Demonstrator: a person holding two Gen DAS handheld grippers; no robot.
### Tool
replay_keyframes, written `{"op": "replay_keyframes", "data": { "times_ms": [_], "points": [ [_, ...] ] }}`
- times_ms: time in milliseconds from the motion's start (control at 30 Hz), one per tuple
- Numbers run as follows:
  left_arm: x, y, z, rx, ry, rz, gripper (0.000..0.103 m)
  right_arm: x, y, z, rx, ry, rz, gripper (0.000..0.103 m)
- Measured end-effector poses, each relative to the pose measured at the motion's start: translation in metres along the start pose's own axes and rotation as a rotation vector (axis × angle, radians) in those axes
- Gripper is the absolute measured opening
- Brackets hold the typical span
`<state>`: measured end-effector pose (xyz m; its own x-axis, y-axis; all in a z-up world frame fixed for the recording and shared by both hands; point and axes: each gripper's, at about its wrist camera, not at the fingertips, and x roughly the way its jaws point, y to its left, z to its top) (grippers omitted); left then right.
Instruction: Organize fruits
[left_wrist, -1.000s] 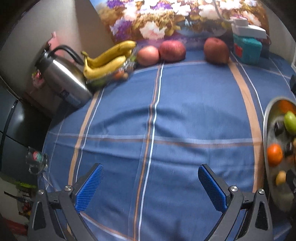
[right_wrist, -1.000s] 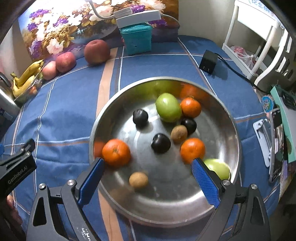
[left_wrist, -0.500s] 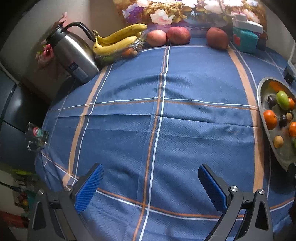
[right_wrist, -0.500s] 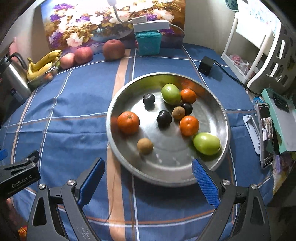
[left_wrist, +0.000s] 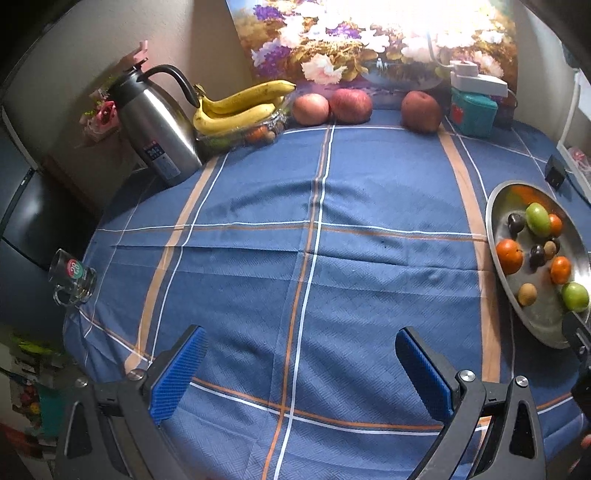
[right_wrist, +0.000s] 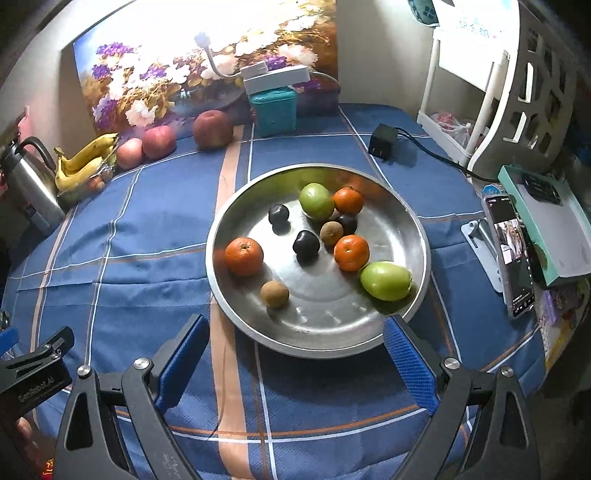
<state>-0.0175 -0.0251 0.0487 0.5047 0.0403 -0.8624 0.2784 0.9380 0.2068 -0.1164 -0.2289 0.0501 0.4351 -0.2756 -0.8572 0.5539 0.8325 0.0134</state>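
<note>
Fruits in steel bowl (right_wrist: 413, 229), centre of right wrist view, 3 o'clock edge of left wrist view (left_wrist: 496, 206). Contents: three oranges, one alone at 9 o'clock of bowl (right_wrist: 244, 256), one at 12 (right_wrist: 348, 200), one near centre-right (right_wrist: 351, 252); two green fruits, one at 12 touching the orange there (right_wrist: 315, 200), one at 4 o'clock against the wall (right_wrist: 386, 280); three dark plums (right_wrist: 306, 243) mid-bowl; two brown kiwis, one at 7 o'clock (right_wrist: 274, 293), one central (right_wrist: 331, 232).

More fruit outside bowl, far edge of blue plaid tablecloth (left_wrist: 258, 258): bananas (left_wrist: 240, 107) at 11 o'clock on a clear dish, beside kettle (left_wrist: 155, 125); two apples touching each other (left_wrist: 311, 108) just right of bananas; third apple (left_wrist: 421, 111) apart at 1 o'clock, near teal box (left_wrist: 472, 114).

Left gripper (left_wrist: 301, 369) released, jaws wide apart, nothing between, hovering over bare cloth at 6 o'clock. Right gripper (right_wrist: 297, 356) also released, jaws wide, empty, just short of bowl's near rim; right fingertip (right_wrist: 400, 341) close to rim at 5 o'clock, contact unclear.

Glass mug (left_wrist: 72, 278) at 9 o'clock table edge. Phone (right_wrist: 511, 254) on stand and black charger (right_wrist: 384, 146) right of bowl.
</note>
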Motion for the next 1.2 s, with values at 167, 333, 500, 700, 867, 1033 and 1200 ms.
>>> {"op": "replay_keyframes", "data": {
  "times_ms": [167, 333, 500, 700, 867, 1033, 1200],
  "points": [
    [-0.003, 0.001, -0.001, -0.007, -0.005, -0.015, 0.103, 0.000, 0.007, 0.000, -0.035, 0.002, -0.006, 0.095],
    [-0.002, 0.001, -0.001, -0.013, -0.004, -0.015, 0.103, 0.004, 0.013, -0.001, -0.068, 0.018, -0.010, 0.095],
    [-0.002, 0.001, -0.001, -0.013, -0.002, -0.015, 0.103, 0.006, 0.016, -0.002, -0.078, 0.028, -0.011, 0.095],
    [-0.001, 0.001, -0.001, -0.011, 0.001, -0.017, 0.103, 0.006, 0.018, -0.002, -0.087, 0.028, -0.011, 0.095],
    [0.000, 0.001, -0.001, -0.012, 0.004, -0.022, 0.103, 0.006, 0.019, -0.002, -0.096, 0.029, -0.011, 0.095],
    [0.001, 0.001, -0.001, -0.012, 0.007, -0.022, 0.103, 0.007, 0.021, -0.001, -0.100, 0.032, -0.011, 0.095],
    [0.001, 0.001, -0.001, -0.011, 0.006, -0.022, 0.103, 0.008, 0.021, -0.002, -0.098, 0.036, -0.011, 0.095]
  ]
}}
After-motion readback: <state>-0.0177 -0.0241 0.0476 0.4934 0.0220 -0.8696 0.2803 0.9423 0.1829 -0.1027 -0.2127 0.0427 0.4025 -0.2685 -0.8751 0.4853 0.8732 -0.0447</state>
